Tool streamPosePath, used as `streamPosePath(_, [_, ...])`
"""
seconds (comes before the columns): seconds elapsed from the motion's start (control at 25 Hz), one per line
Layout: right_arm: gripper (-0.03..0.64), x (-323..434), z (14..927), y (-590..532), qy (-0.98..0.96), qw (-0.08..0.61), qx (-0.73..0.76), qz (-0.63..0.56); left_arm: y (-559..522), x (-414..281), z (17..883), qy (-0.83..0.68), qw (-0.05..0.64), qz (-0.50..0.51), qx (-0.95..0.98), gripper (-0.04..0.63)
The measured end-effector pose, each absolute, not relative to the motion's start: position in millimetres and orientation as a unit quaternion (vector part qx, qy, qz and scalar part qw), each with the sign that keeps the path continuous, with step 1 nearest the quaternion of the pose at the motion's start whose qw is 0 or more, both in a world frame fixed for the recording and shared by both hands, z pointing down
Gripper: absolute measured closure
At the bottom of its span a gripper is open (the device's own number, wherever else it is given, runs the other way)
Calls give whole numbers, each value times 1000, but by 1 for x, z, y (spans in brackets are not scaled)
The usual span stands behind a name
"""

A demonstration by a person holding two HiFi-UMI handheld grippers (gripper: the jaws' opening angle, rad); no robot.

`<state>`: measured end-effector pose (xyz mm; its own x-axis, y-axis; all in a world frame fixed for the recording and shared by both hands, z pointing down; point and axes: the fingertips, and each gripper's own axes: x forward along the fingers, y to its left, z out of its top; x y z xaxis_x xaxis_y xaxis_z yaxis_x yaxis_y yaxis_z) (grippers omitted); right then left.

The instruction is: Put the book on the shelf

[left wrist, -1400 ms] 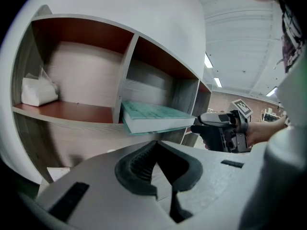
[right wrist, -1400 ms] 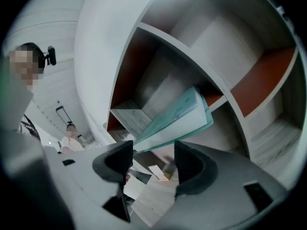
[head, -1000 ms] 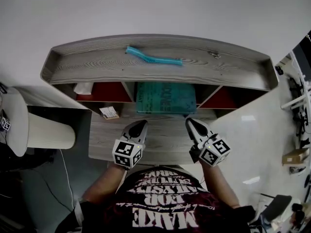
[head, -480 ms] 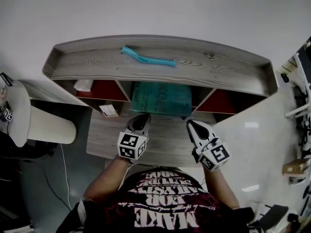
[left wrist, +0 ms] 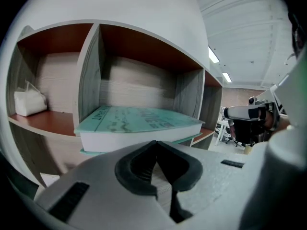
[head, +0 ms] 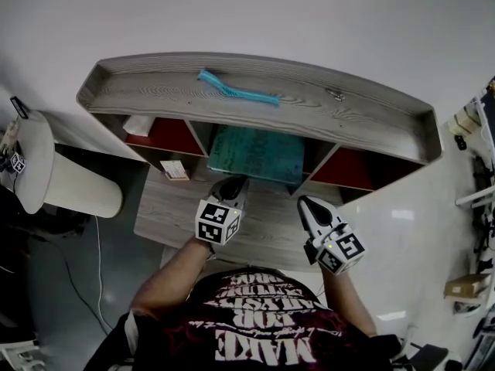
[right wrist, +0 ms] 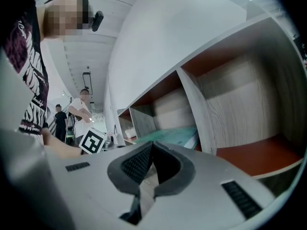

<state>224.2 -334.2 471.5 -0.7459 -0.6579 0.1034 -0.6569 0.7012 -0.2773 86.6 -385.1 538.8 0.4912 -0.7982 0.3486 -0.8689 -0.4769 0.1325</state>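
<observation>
While both grippers hang over the surface (head: 174,219), status reads:
Book (head: 255,153): teal, lying flat in the middle compartment of the shelf (head: 155,103), near edge jutting out front.
Left gripper (head: 234,182): jaws together, empty, tip just before the book's near edge.
Right gripper (head: 305,202): jaws together, empty, apart from the book.

Plain white wall (head: 255,10) at 12 o'clock, behind grey wood-grain shelf unit (head: 155,103) on matching desk (head: 166,215). Glossy white floor (head: 402,199) at 3 o'clock, dark floor (head: 54,284) at 8. Ceiling strip lights (left wrist: 212,55) at 2 o'clock, left gripper view.
</observation>
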Motion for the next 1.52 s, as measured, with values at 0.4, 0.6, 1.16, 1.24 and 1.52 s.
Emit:
streamPosePath(0.4, [612,220,477,-330,930,-3,-342,-138,-365,88,515,-481,129,104,861,589])
streamPosePath(0.6, [612,210,475,-338,926,-9,-359,-118,-343,60,474,-494,85,64,863,589])
streamPosePath(1.16, [612,165,431,-332,907,-21,-418,-43,-324,-33,407,-512,7,61,857,589])
streamPosePath(1.24, [612,162,426,-327,901,-28,-432,-29,-324,-37,405,-504,3,57,862,589])
streamPosePath(1.52, [614,152,405,-319,886,-27,-463,2,-325,-50,412,-483,8,57,874,589])
